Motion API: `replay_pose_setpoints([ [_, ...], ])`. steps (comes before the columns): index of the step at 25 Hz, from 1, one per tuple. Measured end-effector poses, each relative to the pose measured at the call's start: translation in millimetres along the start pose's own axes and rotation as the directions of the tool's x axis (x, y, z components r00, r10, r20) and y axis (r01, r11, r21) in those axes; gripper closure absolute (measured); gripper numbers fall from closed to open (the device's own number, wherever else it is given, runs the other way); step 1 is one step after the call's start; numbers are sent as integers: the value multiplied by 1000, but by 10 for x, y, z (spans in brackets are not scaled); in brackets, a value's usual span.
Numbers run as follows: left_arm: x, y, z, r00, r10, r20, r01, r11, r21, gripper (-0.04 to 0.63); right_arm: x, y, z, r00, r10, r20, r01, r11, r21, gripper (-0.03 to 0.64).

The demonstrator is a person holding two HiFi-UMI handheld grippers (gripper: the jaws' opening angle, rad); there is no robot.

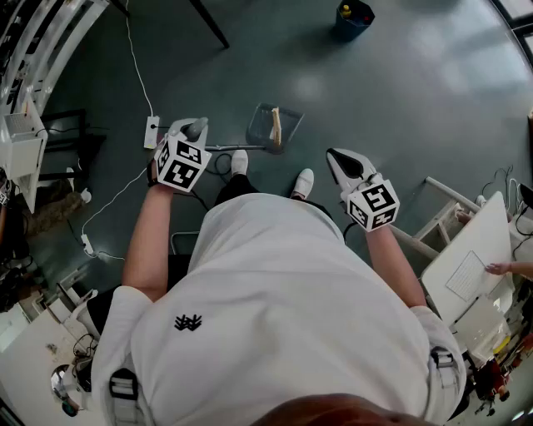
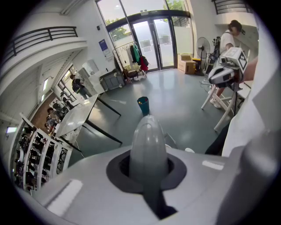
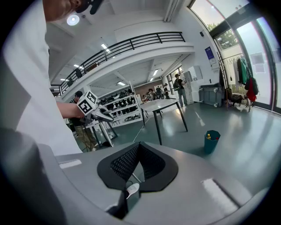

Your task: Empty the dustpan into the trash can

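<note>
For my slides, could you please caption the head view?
Person standing, left gripper shut on the dustpan handle, right gripper shut and empty, trash can ahead across the floor.

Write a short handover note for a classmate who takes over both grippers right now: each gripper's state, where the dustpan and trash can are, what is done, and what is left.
Grippers: the left gripper is shut on the grey top of the dustpan handle. The right gripper is shut and empty, held out to the side.
Things: the dustpan is low, just ahead of the person's shoes, with a yellowish piece in it. The trash can stands upright farther off across the floor, well apart from the dustpan.
Done: the dustpan is gripped.
Left: carry it to the trash can and tip it out.
</note>
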State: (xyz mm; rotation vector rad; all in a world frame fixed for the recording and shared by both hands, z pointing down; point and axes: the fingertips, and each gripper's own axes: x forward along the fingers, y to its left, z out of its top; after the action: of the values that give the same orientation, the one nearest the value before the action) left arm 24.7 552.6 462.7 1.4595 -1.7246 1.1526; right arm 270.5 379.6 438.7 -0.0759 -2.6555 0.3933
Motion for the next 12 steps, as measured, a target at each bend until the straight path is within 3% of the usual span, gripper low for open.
replay_pose_setpoints([
  [8, -27, 336, -210, 992, -114, 52, 109, 989, 97, 537, 730, 419, 431, 999, -51, 16, 52, 998, -31, 617],
  [12, -58, 724, -376, 988, -128, 91, 113, 982, 154, 537, 1214, 630, 606, 996, -85, 14, 85, 996, -17, 617],
])
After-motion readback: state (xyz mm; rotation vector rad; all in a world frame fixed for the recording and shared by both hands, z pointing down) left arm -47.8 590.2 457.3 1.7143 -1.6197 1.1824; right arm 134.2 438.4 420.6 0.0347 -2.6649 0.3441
